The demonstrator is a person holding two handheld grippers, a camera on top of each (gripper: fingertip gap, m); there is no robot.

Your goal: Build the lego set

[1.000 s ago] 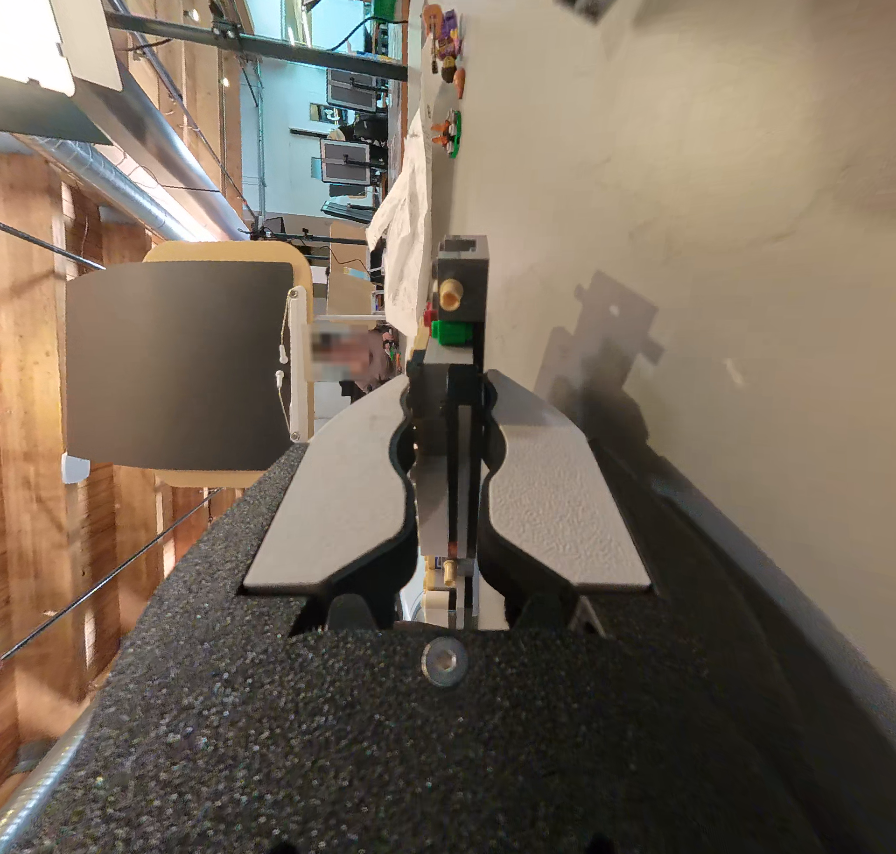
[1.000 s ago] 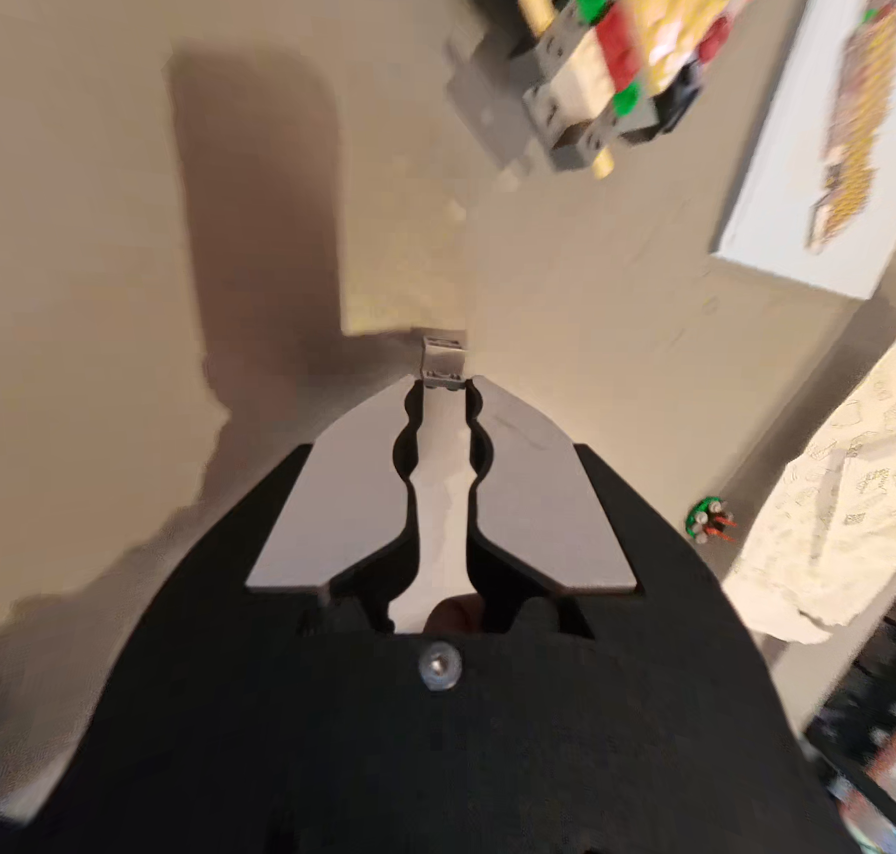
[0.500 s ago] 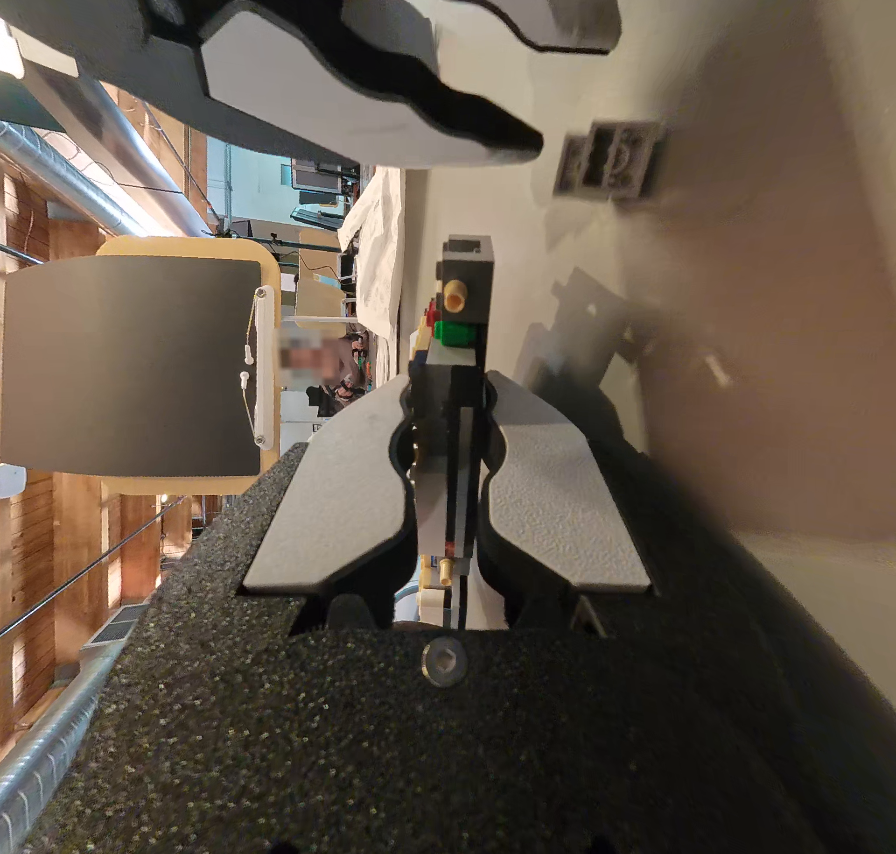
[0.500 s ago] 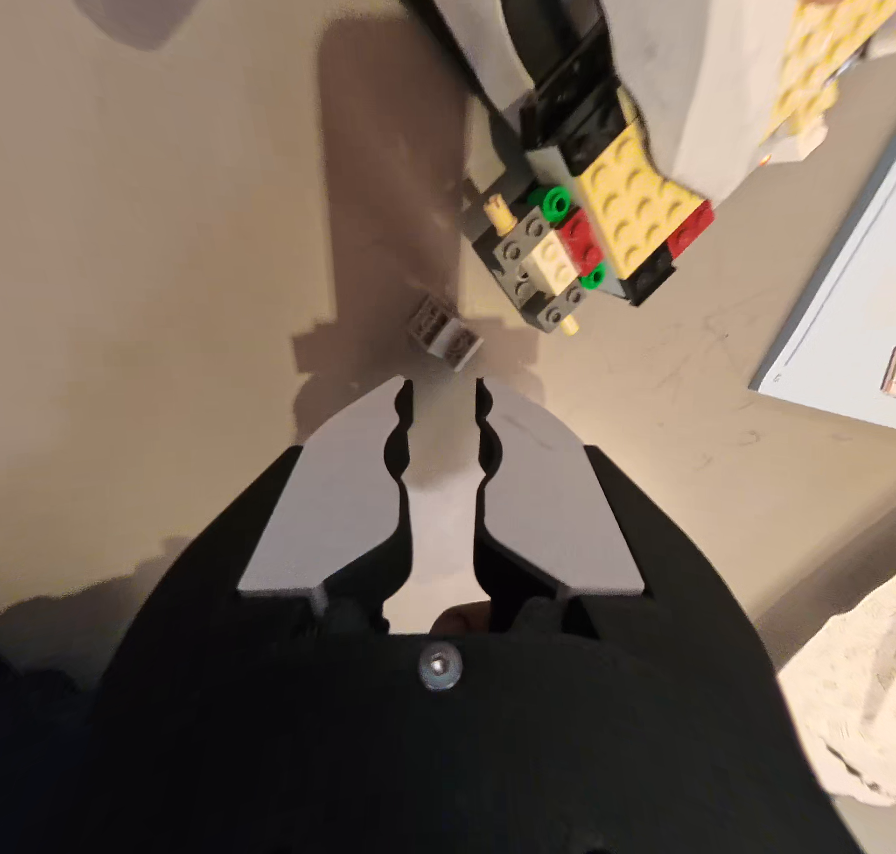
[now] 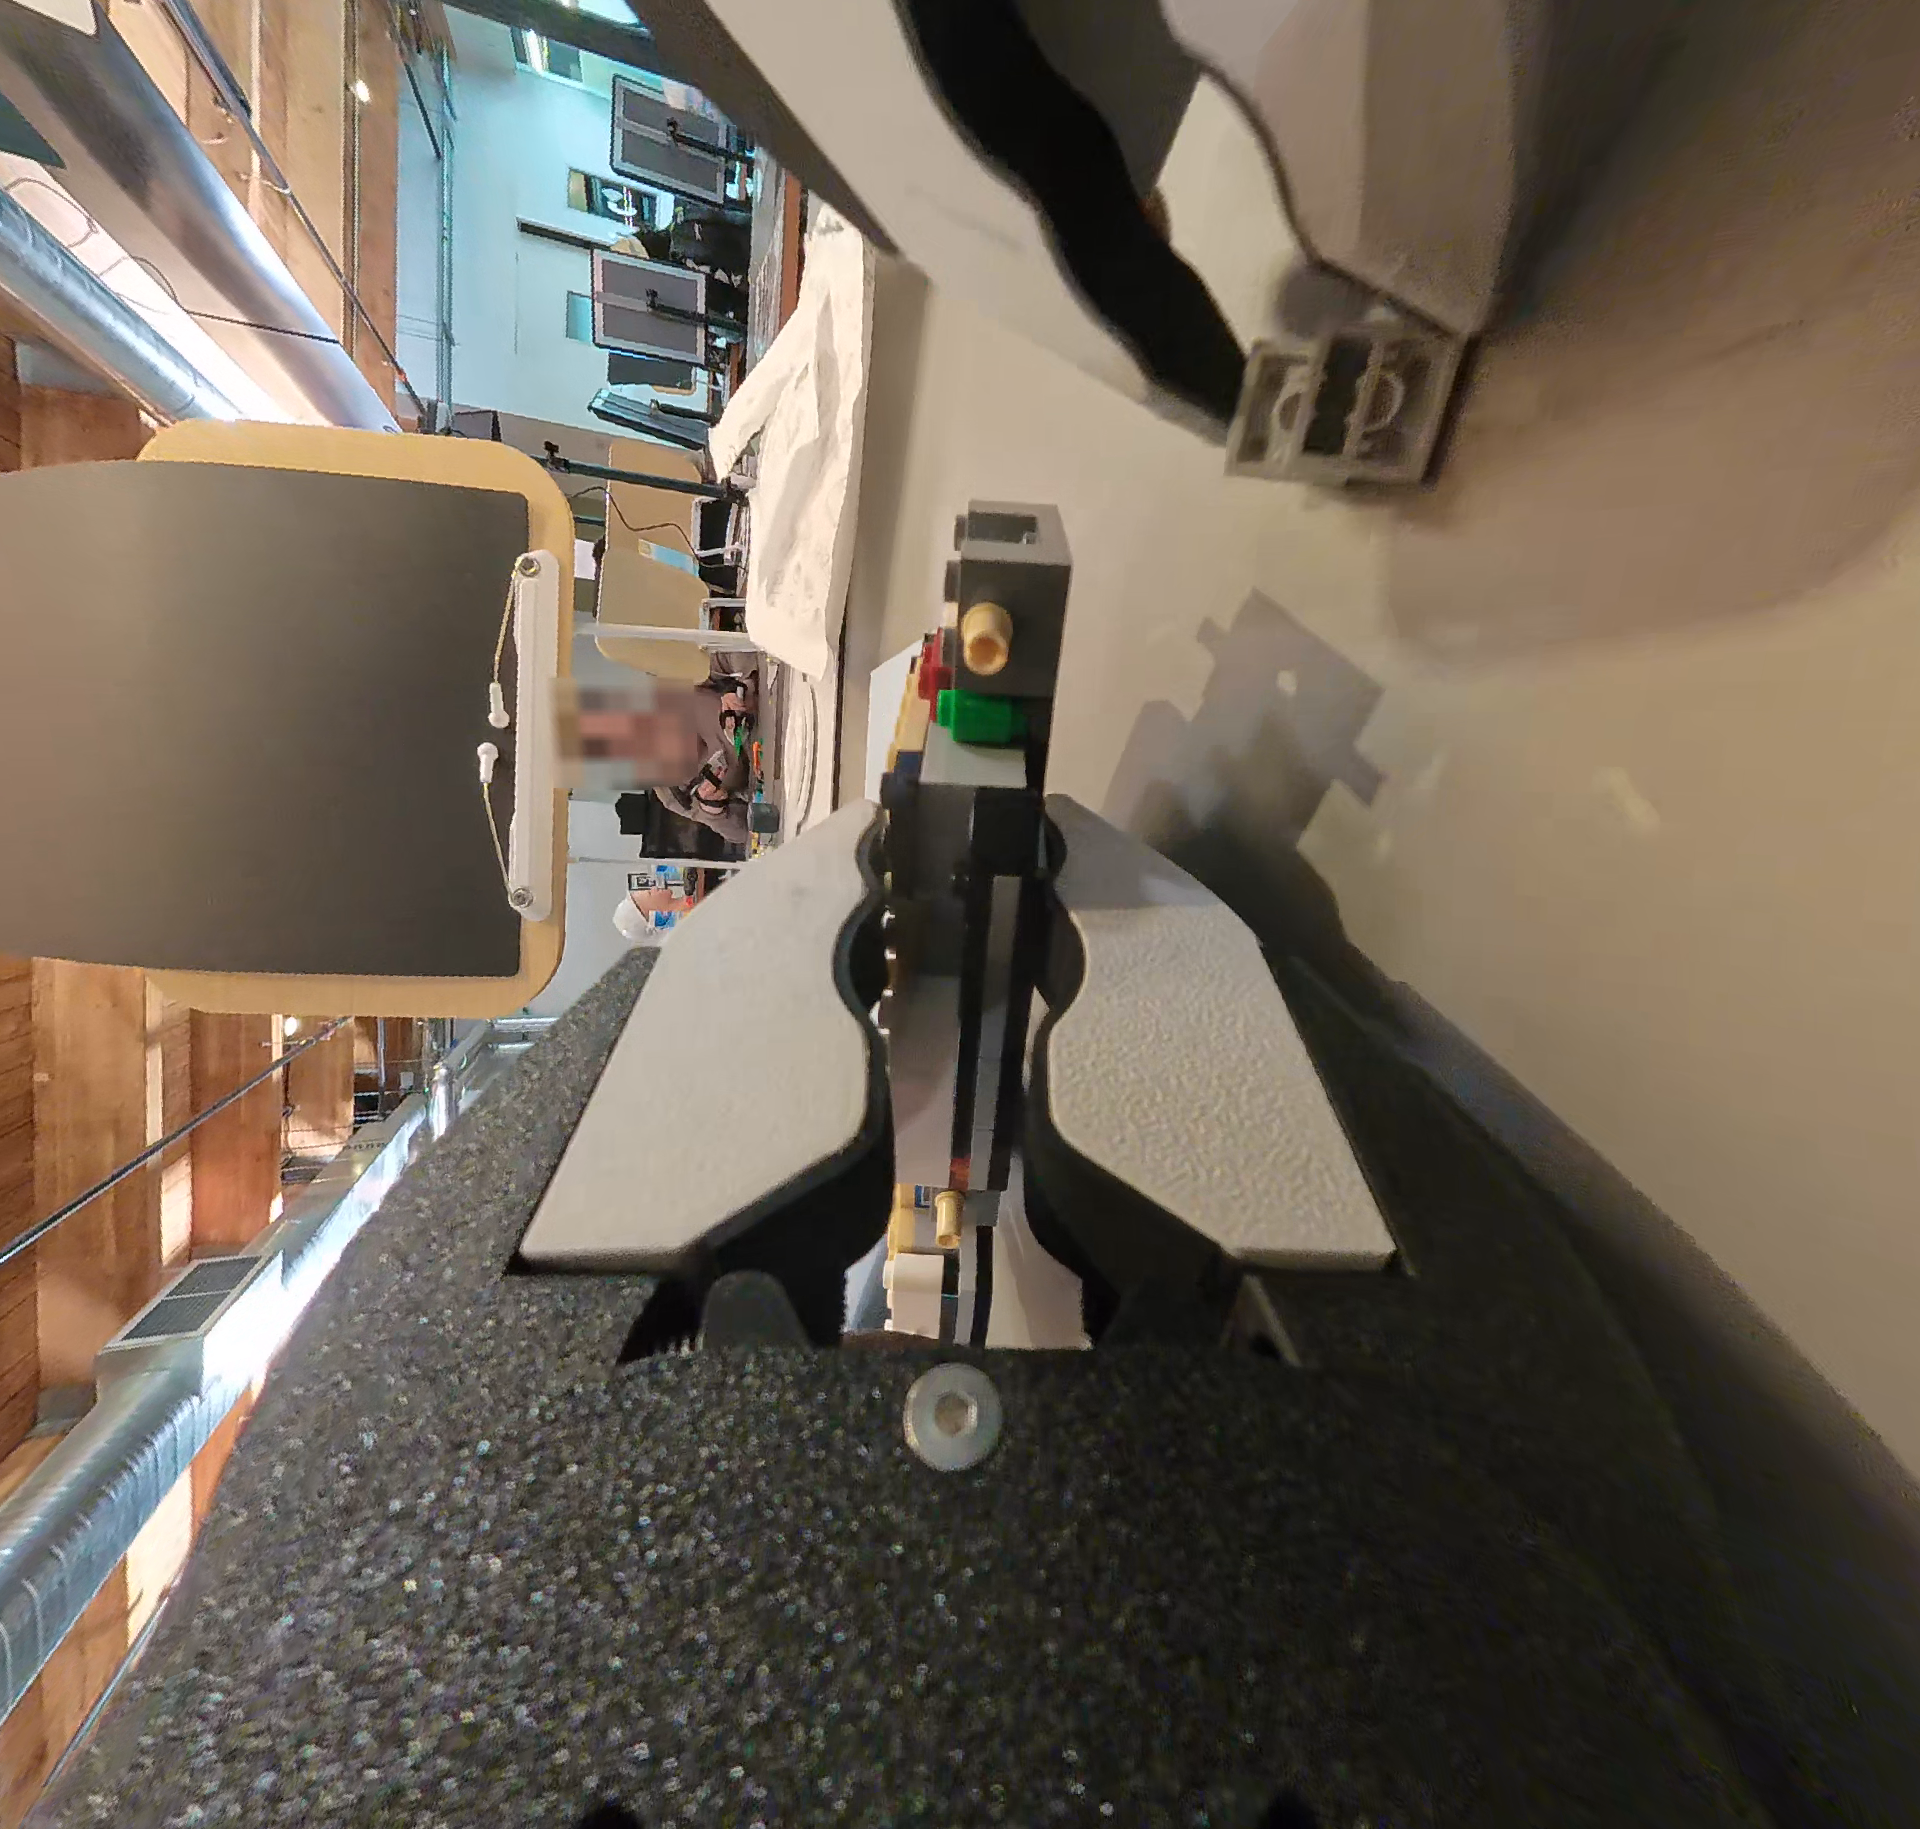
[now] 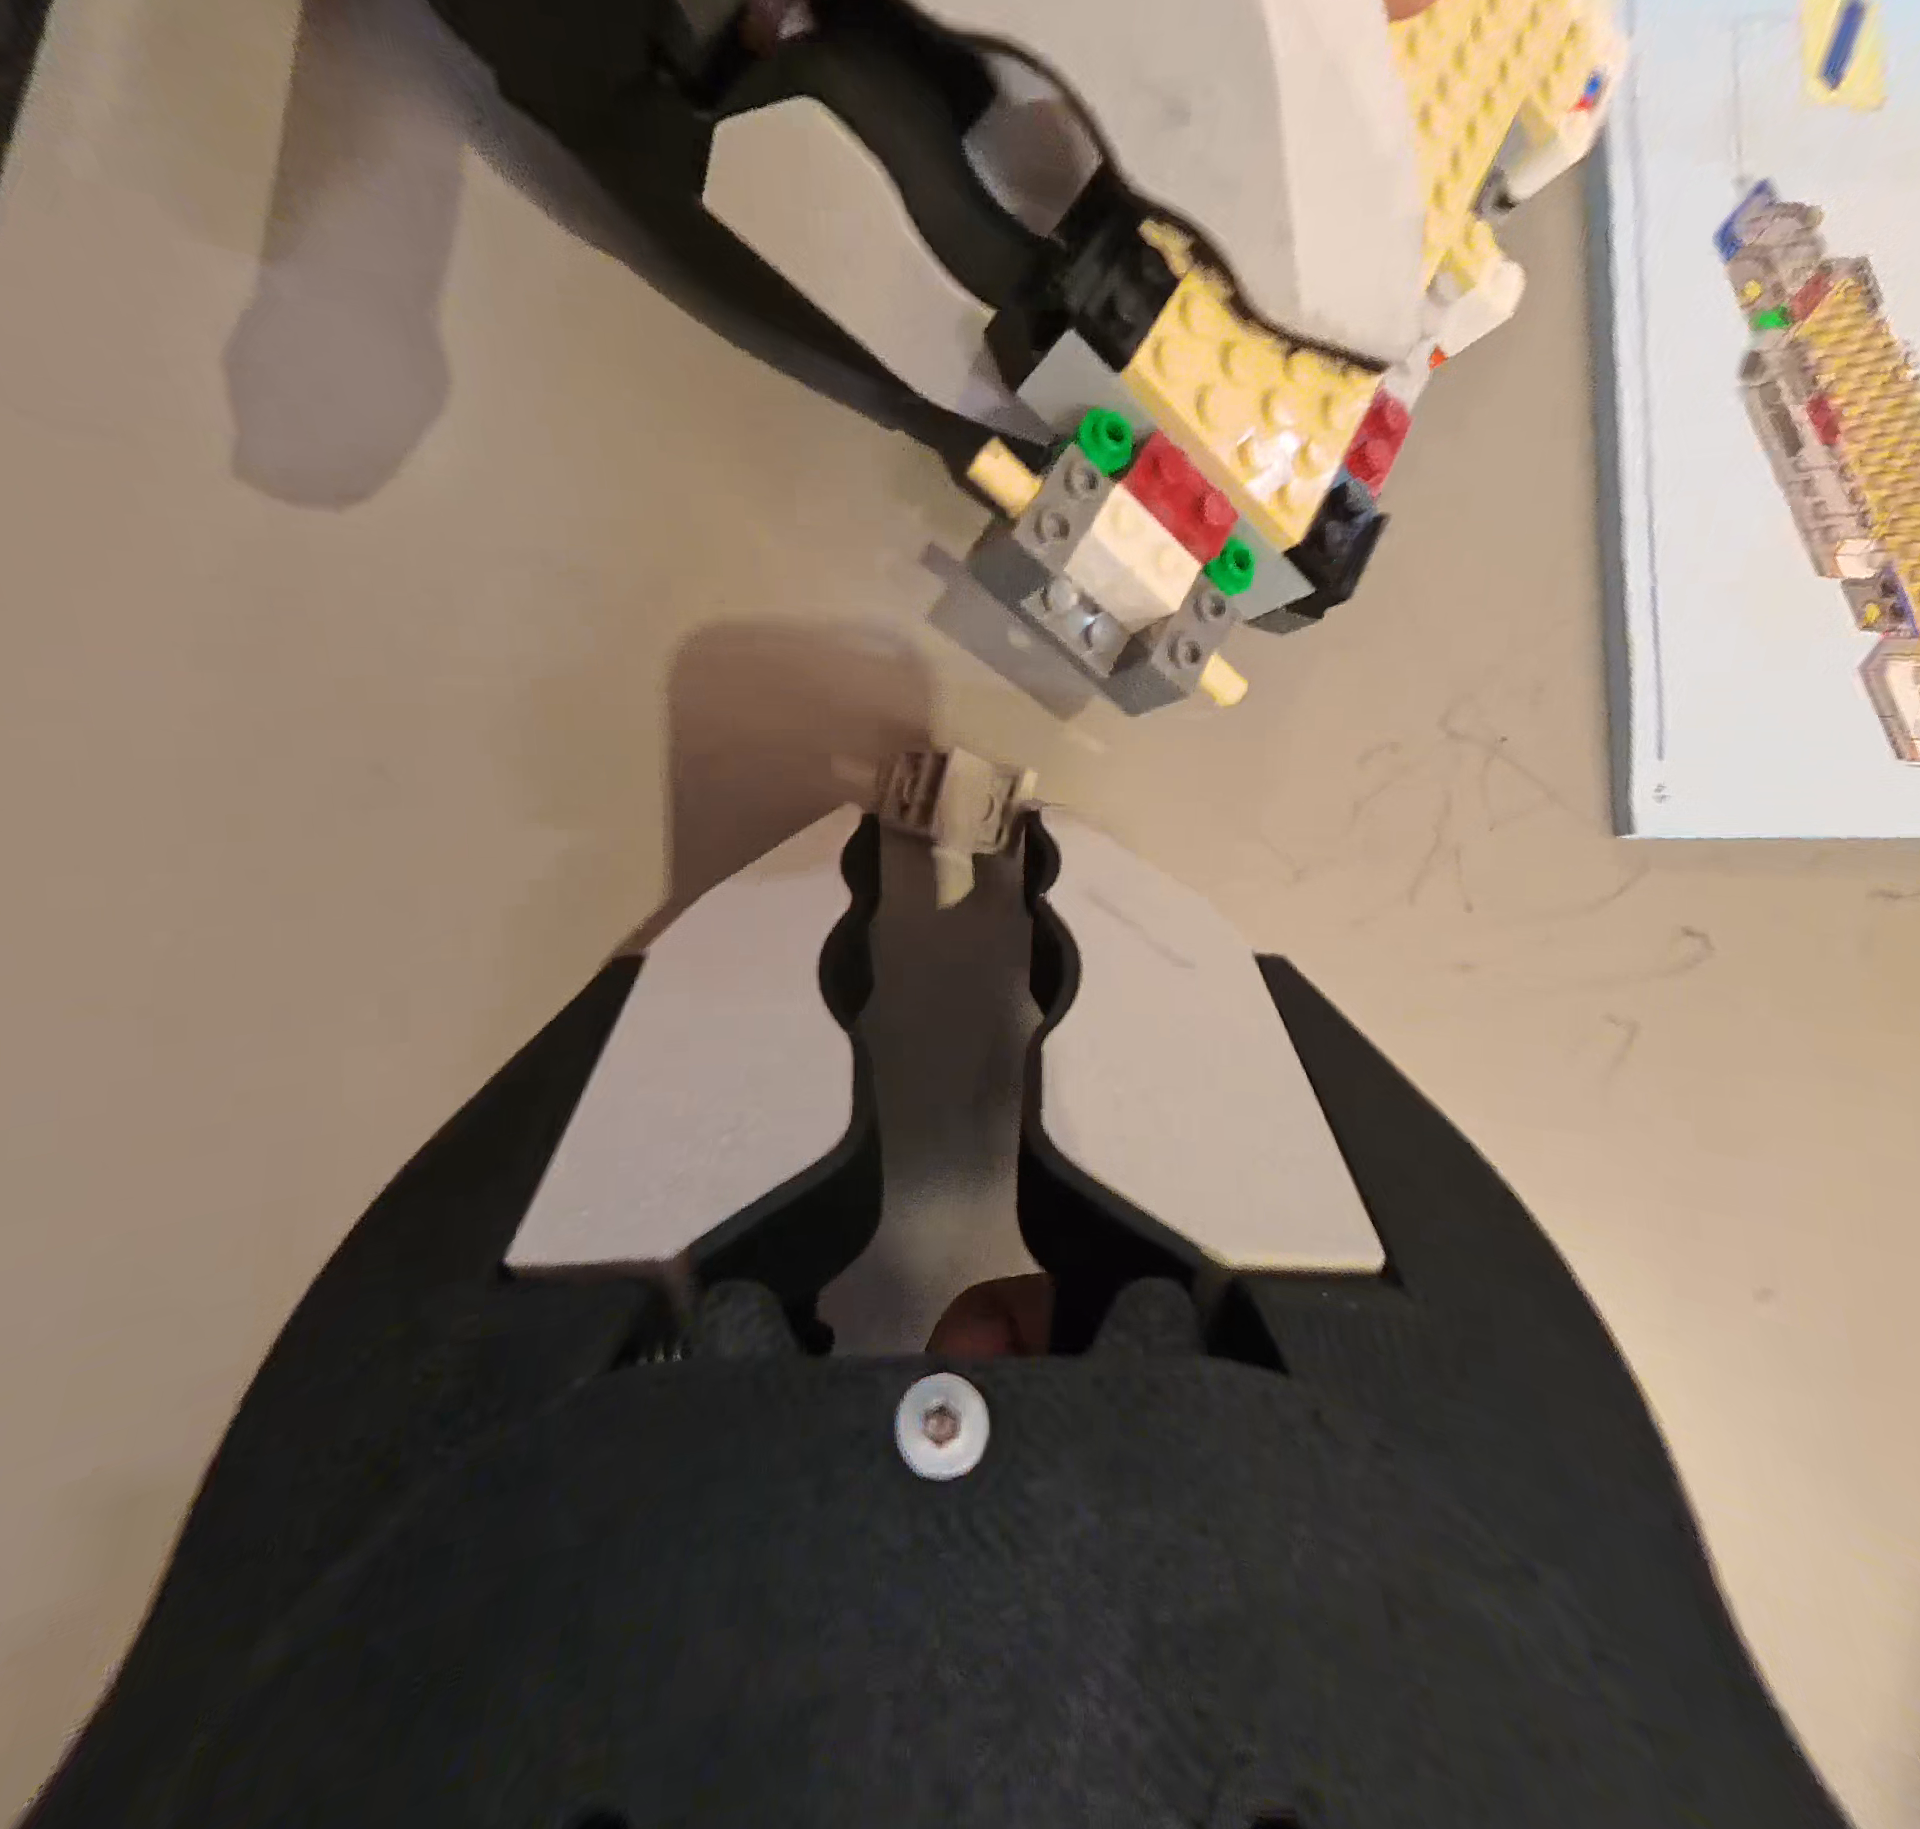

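Note:
My left gripper [image 5: 961,823] is shut on a brick-built model [image 5: 1013,616] of yellow, grey, black, red and green bricks and holds it edge-on above the beige table [image 6: 312,740]. The model also shows in the right wrist view [image 6: 1174,522], clamped between the left fingers [image 6: 1299,169]. My right gripper [image 6: 945,823] is open. A small grey brick [image 6: 951,808] lies tilted between its fingertips, just short of the model. In the left wrist view the right gripper [image 5: 1340,366] flanks that brick [image 5: 1340,413] close to the table.
An instruction booklet [image 6: 1766,429] lies on the table at the right. A white plastic bag [image 5: 810,449] lies at the table's far end. A chair back [image 5: 260,719] and a seated person [image 5: 707,740] are beyond the table. The tips of one gripper are about 8 cm away from the tips of the other.
My right gripper opened and let the small grey brick drop onto the table, then moved forward until the brick stood between its tips. The left gripper has kept its hold on the model.

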